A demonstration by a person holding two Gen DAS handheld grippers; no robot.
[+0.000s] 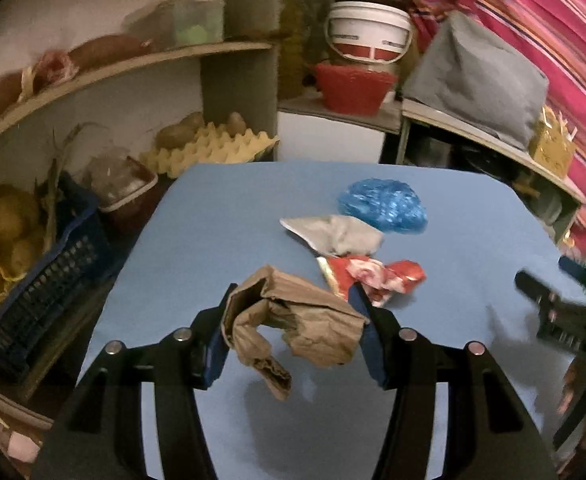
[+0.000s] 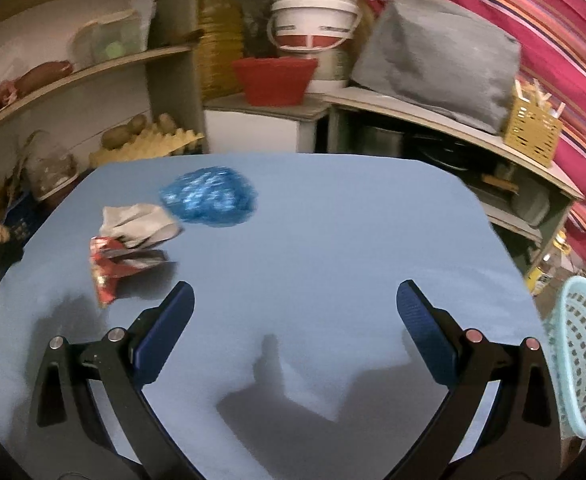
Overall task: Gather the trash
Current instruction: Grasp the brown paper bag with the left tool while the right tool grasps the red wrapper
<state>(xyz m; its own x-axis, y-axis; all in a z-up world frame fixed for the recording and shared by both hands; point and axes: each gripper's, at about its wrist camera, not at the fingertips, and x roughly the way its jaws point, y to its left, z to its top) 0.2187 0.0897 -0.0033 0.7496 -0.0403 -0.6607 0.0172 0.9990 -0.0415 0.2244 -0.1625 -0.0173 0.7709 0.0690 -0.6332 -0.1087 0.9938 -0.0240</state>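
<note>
Left wrist view: the left gripper (image 1: 293,320) holds a crumpled brown paper bag (image 1: 293,320) between its blue-padded fingers (image 1: 367,332), clear of the pale blue tabletop (image 1: 213,220), with its shadow on the surface below. Three pieces remain on the tabletop: a crushed red and white foil wrapper (image 1: 377,278), a crumpled grey paper scrap (image 1: 339,234) touching it, and a scrunched blue plastic bag (image 1: 383,206) just beyond.

Right wrist view: the right gripper (image 2: 295,312) stands wide open and empty above bare tabletop. A light blue perforated plastic basket (image 2: 581,364) sits at the right edge and is judged to be the collection point.

Procedure: keep the grip firm, since a loose tail of the bag hangs below the fingers; carry it high enough to clear the remaining litter, and release only over the basket.

Limits: the basket is cut off by the frame, so its contents cannot be seen. Motion blur softens the blue bag and the right gripper in the left view.
</note>
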